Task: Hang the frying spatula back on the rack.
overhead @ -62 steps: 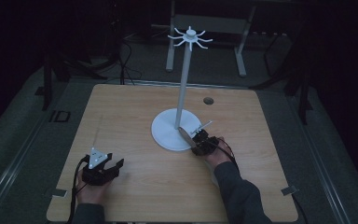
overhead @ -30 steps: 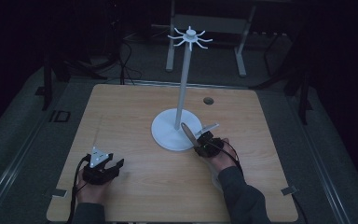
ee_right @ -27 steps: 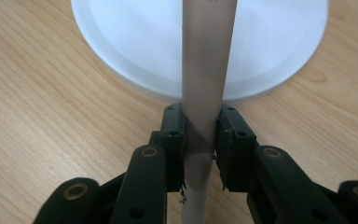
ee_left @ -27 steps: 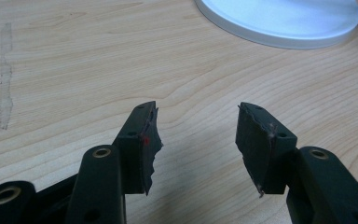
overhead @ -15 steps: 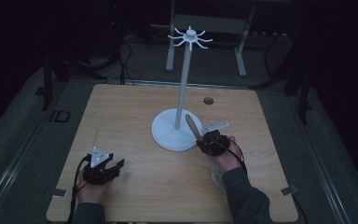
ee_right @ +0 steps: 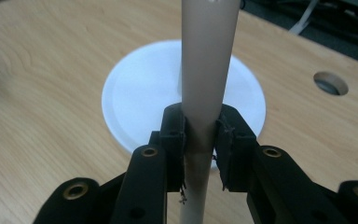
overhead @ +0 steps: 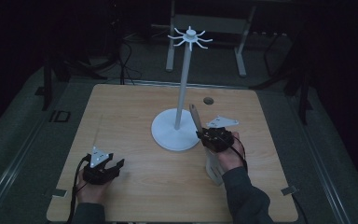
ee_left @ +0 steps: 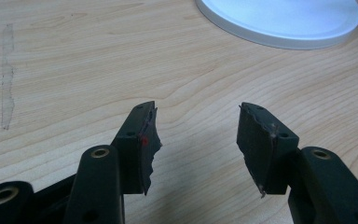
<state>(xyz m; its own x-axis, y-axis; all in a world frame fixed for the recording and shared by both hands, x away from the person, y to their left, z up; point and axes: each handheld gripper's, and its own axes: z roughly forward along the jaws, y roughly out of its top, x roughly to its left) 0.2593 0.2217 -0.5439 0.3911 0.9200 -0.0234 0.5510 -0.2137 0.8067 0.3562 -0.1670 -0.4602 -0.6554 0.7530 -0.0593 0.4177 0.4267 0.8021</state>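
A white hook stand (overhead: 182,84) rises from a round base (overhead: 172,135) at the table's middle, with several hooks at its top (overhead: 189,37). My right gripper (overhead: 204,135) hovers just right of the base, shut on a long pale flat utensil (overhead: 194,116) whose lower end (overhead: 213,169) hangs below the hand. In the right gripper view both pads of the right gripper (ee_right: 200,128) press the utensil (ee_right: 209,56), with the base (ee_right: 135,93) behind it. My left gripper (overhead: 115,164) rests at the front left, open, with nothing between the jaws (ee_left: 196,135).
A round cable hole (overhead: 208,100) lies in the wooden table (overhead: 121,116) behind the base, also the hole (ee_right: 331,83) at right. The base's edge (ee_left: 284,23) is ahead of the left gripper. Dark floor, cables and metal frame legs lie beyond the far edge.
My right hand has lifted the utensil off the table beside the base and shifted slightly right; the utensil now stands more upright. The left gripper has stayed put.
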